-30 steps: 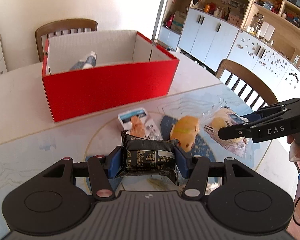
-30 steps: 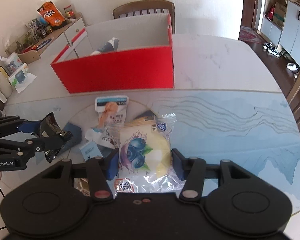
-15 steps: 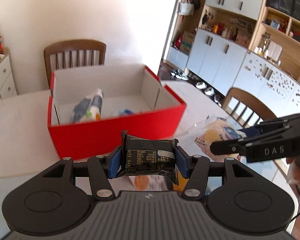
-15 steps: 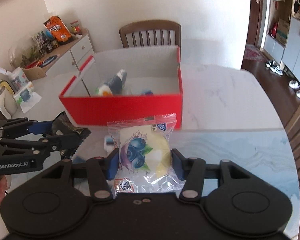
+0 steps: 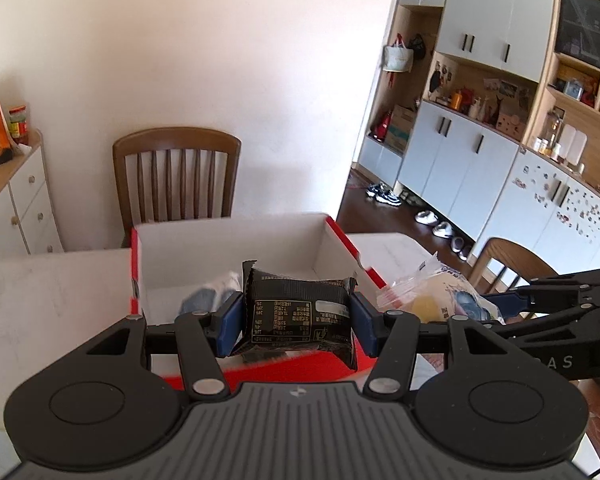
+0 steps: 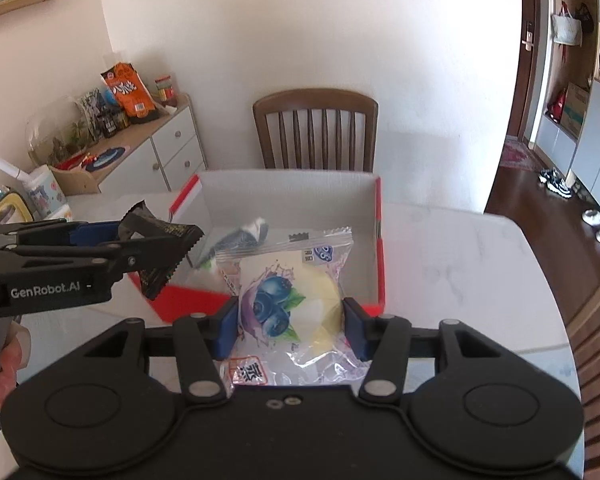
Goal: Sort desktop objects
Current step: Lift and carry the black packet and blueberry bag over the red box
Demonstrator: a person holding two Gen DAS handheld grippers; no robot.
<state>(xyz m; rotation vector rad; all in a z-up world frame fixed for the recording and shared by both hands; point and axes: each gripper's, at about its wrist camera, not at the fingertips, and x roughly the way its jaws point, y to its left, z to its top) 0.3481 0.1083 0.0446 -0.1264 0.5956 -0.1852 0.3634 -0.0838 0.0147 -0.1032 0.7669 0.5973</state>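
Note:
My left gripper [image 5: 296, 320] is shut on a black snack packet [image 5: 300, 312], held up over the near wall of the red box [image 5: 340, 240]. My right gripper [image 6: 290, 326] is shut on a clear blueberry bun packet [image 6: 288, 300], also above the red box's [image 6: 378, 240] front edge. In the right wrist view the left gripper [image 6: 148, 248] comes in from the left with the black packet [image 6: 160, 256]. In the left wrist view the bun packet [image 5: 432, 296] shows at the right. A blue and white bottle [image 6: 240, 238] lies inside the box.
The box stands on a white marble table [image 6: 460, 264]. A wooden chair [image 6: 316, 132] is behind it, and a second chair [image 5: 508, 260] at the right side. A white sideboard [image 6: 168, 148] with snack bags stands at the left wall.
Both grippers rose off the table with their packets and moved toward the red box. The loose items on the table dropped out of view beneath them.

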